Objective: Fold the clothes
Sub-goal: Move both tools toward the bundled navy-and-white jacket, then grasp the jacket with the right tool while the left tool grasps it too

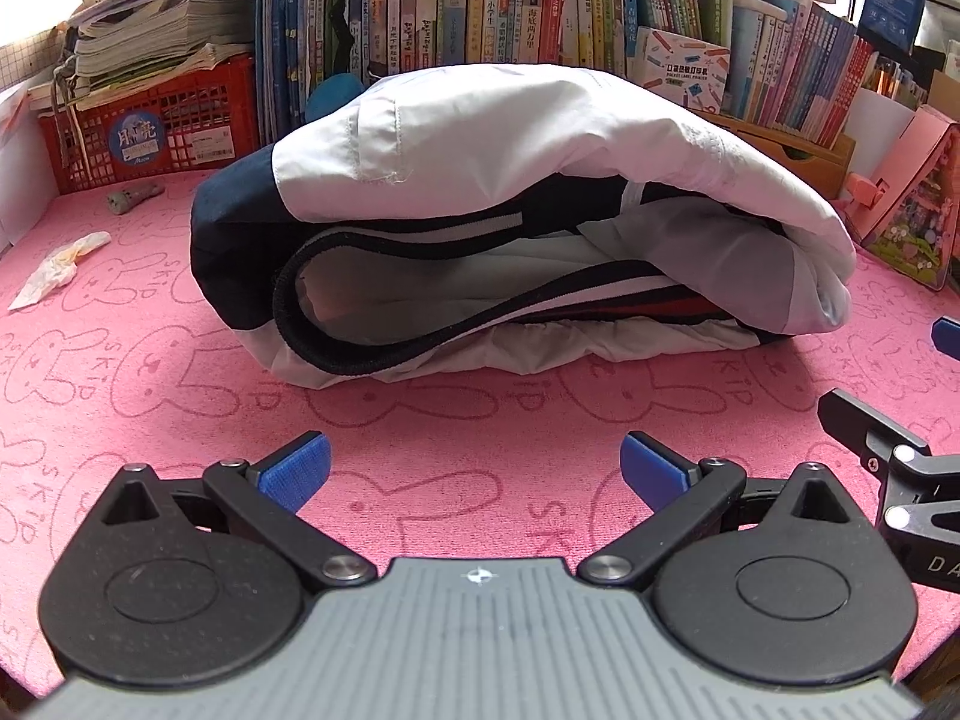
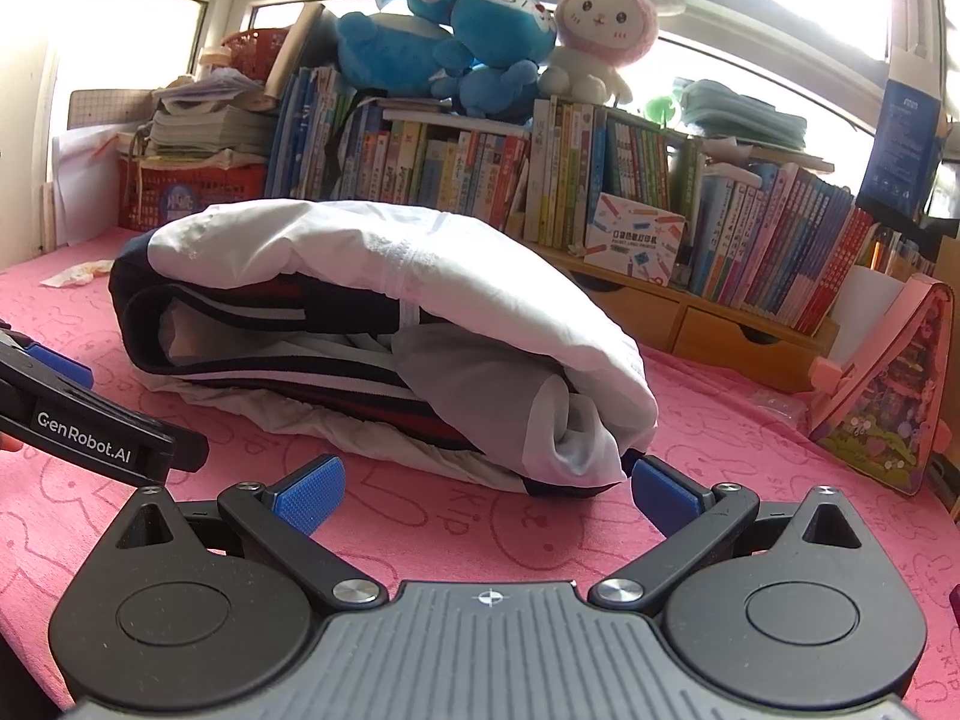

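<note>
Two hand-held grippers: both are seen low over the pink cloth, each with blue pads spread wide and nothing held between them.
Left hand-held gripper [image 1: 474,471]: its fingers are parted, at 6 o'clock of the jacket and apart from it; bare pink cloth lies between the pads [image 1: 297,471] and the bundle.
Right hand-held gripper [image 2: 486,489]: its fingers are parted too; the right pad [image 2: 663,489] sits just beside the jacket's near corner, and contact cannot be told. Seen from the left wrist view, this tool shows at 3 o'clock.
Jacket [image 1: 510,138]: a white and navy garment is folded into a thick bundle, lying on the counter in the middle of both views. A black-edged cuff or hem opening faces the left camera at the bundle's 7 o'clock. Red and white stripes are seen along the lower layers.
Counter [image 1: 420,420]: it is covered by a pink cloth printed with rabbit outlines.
Tissue [image 1: 57,267]: a crumpled scrap lies at 9 o'clock of the jacket, well apart.
Crate [image 1: 156,132]: a red crate is set at 10 o'clock, with stacked papers on it.
Books [image 1: 480,12]: a row is stood upright at 12 o'clock behind the jacket.
Plush toys [image 2: 480,24]: blue and pink-white ones are set on top of the books.
Pink case [image 2: 888,384]: it is stood at 3 o'clock of the jacket.
</note>
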